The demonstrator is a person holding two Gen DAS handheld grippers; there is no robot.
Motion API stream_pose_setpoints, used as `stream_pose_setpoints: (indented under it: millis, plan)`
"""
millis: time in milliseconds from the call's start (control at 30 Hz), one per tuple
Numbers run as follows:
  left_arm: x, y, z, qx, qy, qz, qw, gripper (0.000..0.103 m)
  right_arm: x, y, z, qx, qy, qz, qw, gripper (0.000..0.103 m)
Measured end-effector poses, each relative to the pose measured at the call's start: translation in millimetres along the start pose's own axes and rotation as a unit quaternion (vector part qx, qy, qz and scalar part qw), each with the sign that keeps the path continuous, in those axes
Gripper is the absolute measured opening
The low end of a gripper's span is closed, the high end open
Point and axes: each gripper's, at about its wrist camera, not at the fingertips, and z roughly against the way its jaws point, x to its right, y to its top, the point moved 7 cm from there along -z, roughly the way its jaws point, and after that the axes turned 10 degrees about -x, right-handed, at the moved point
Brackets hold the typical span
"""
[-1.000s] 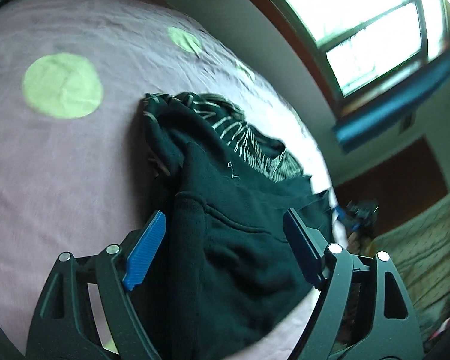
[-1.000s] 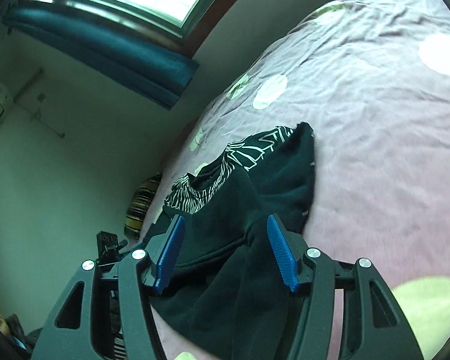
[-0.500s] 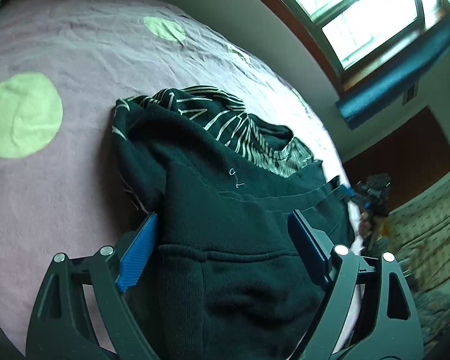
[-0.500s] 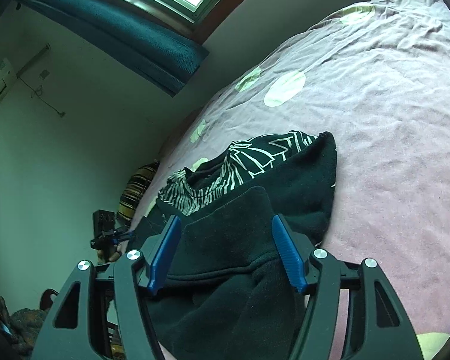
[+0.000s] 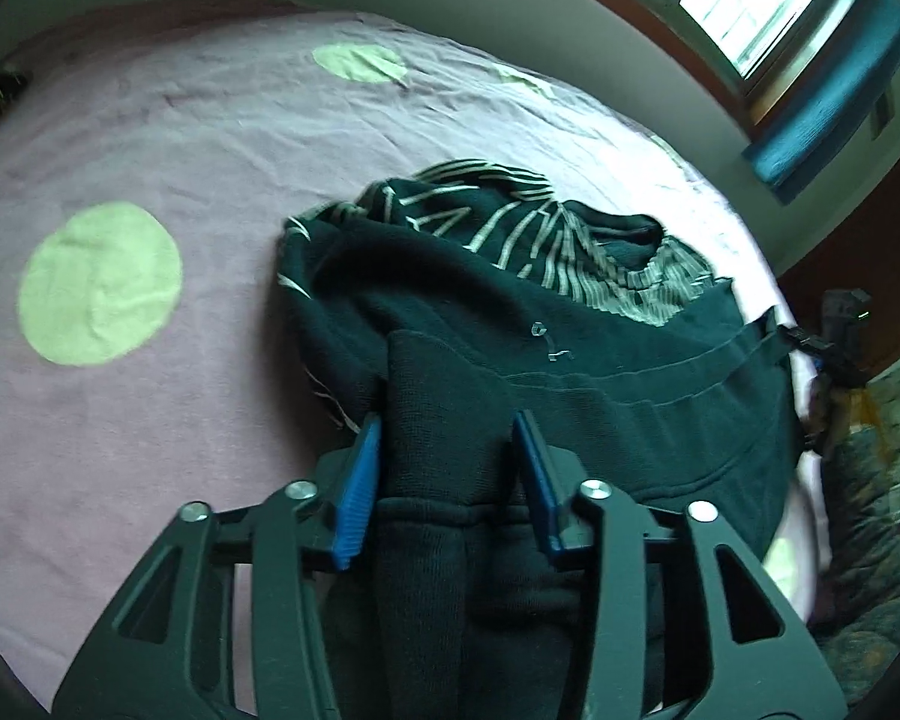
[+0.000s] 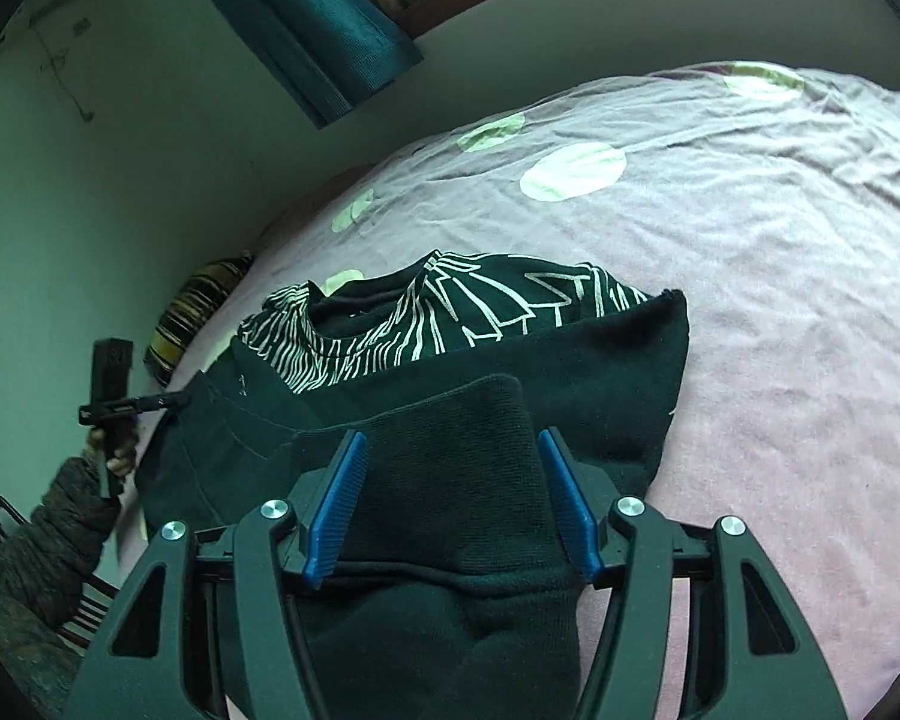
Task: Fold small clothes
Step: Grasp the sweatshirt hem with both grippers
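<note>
I work over the wide mauve bedsheet with pale green discs (image 5: 222,408), and the task garment, a dark knitted sweater with a white line pattern on its far half (image 5: 582,324), lies on it near the bed's edge, part folded, with a plain black layer drawn over the patterned part.

**Risks, as I judge them**
1. The thick ribbed cuff section (image 6: 450,480) fills each gripper loosely. If I lift or pull before the pads bite, the knit may slide out and the fold will drop unevenly.
2. The sweater sits close to the bed's edge on the left-wrist side. A pull toward that edge could drag the whole garment off the sheet.
3. The lower layers are bunched at the patterned corner (image 5: 306,252). Carrying the top layer across may trap that bunch and leave a lumpy fold.
4. If the two grippers pull at different rates, the stretched hem line between them will skew.

**Gripper state**
- Left gripper (image 5: 450,468): jaws partly closed, narrower than the right. The blue pads (image 5: 357,498) flank a raised ridge of the black knit. Fabric touches both pads, but I cannot tell whether it is pinched firmly.
- Right gripper (image 6: 453,492): jaws wider, about mid-span. A broad fold of black knit lies between its blue pads (image 6: 336,504), apparently touching both. No firm clamp is evident.
</note>
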Motion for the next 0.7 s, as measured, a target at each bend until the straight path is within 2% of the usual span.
stream_pose_setpoints:
  millis: [100,133,267,333,400,500,533,633,700]
  plan:
    - [11,2,4,0.012,0.045,-0.031,0.9984,0.053,-3,0,2,0.005,0.006,0.007,1.000,0.059]
    - [14,4,4,0.014,0.050,-0.039,0.9979,0.057,-3,0,1,0.006,0.008,0.005,1.000,0.059]
    - [25,10,3,0.027,0.076,-0.059,0.9950,0.059,0,-3,0,0.006,0.013,-0.003,1.000,0.059]
    - [27,12,-1,0.016,0.059,-0.061,0.9962,0.064,0,-3,0,0.009,0.019,-0.004,1.000,0.059]
    - [22,13,-8,-0.003,0.046,-0.052,0.9976,0.065,-1,-3,1,0.010,0.028,0.007,1.000,0.059]
    - [11,15,-16,-0.025,0.006,-0.025,0.9994,0.065,-2,-3,0,0.007,0.029,0.012,0.999,0.059]
    - [7,16,-17,-0.029,-0.017,-0.013,0.9994,0.067,-2,-2,0,0.007,0.031,0.012,0.999,0.059]
    - [-2,20,-16,-0.029,-0.070,0.016,0.9970,0.073,0,-2,0,0.006,0.037,0.008,0.999,0.059]
    - [-7,20,-18,-0.030,-0.089,0.030,0.9951,0.074,1,-2,-1,0.004,0.039,0.006,0.999,0.059]
